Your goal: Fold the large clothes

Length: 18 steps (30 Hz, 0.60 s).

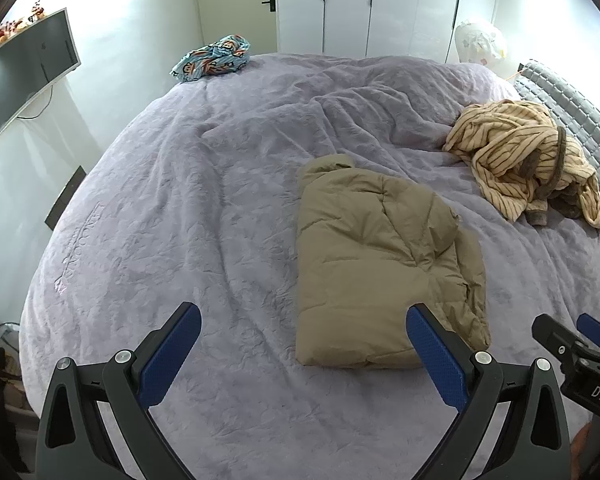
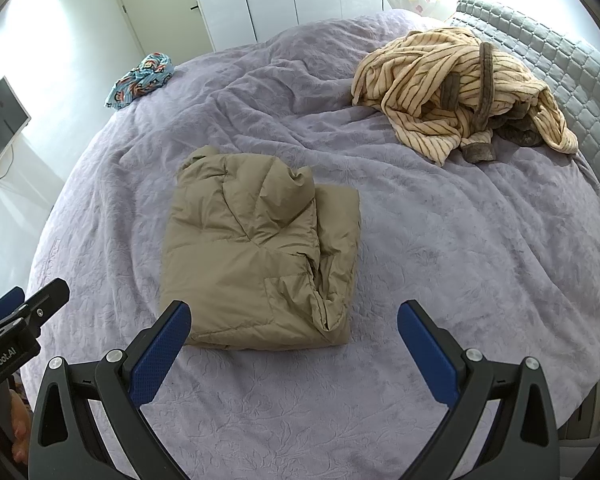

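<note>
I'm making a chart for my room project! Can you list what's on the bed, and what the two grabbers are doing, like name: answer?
bed cover: purple blanket, wrinkled
middle of bed: tan puffy jacket, folded into a neat block
near headboard: striped robe, crumpled, not folded
far corner: blue cartoon cloth, bunched up
left gripper: open, holding nothing, above the blanket
right gripper: open, holding nothing, near the jacket's front edge
headboard: grey, quilted
</note>
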Each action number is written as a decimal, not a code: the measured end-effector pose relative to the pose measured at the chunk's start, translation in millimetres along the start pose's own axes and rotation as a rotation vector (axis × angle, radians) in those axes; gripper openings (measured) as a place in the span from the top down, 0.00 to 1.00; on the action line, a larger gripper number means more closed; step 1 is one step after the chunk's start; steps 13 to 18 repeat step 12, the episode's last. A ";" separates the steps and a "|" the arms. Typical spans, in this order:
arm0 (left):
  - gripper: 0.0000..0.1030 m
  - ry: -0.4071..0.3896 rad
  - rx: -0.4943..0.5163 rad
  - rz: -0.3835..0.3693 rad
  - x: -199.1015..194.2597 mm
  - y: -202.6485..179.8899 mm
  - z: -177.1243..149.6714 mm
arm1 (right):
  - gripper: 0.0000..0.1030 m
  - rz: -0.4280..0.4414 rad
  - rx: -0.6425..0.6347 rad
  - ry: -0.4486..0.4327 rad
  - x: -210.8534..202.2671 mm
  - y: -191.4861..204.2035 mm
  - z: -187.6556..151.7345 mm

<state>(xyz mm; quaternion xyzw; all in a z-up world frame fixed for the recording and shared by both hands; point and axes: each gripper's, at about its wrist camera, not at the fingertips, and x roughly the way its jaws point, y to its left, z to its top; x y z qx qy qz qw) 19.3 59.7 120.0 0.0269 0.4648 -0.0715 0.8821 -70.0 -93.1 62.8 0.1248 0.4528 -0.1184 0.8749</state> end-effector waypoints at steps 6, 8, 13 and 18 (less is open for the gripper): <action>0.00 -0.013 0.028 0.002 -2.0 -6.0 1.1 | 0.00 0.002 0.009 0.008 0.2 -2.5 -3.2; 0.00 -0.020 0.025 0.006 -3.1 -6.5 1.9 | 0.00 0.001 0.011 0.010 2.3 -6.2 -4.3; 0.00 -0.009 0.017 0.001 -1.0 -6.2 3.2 | 0.00 0.002 0.012 0.011 3.0 -7.6 -3.4; 0.00 -0.009 0.017 0.001 -1.0 -6.2 3.2 | 0.00 0.002 0.012 0.011 3.0 -7.6 -3.4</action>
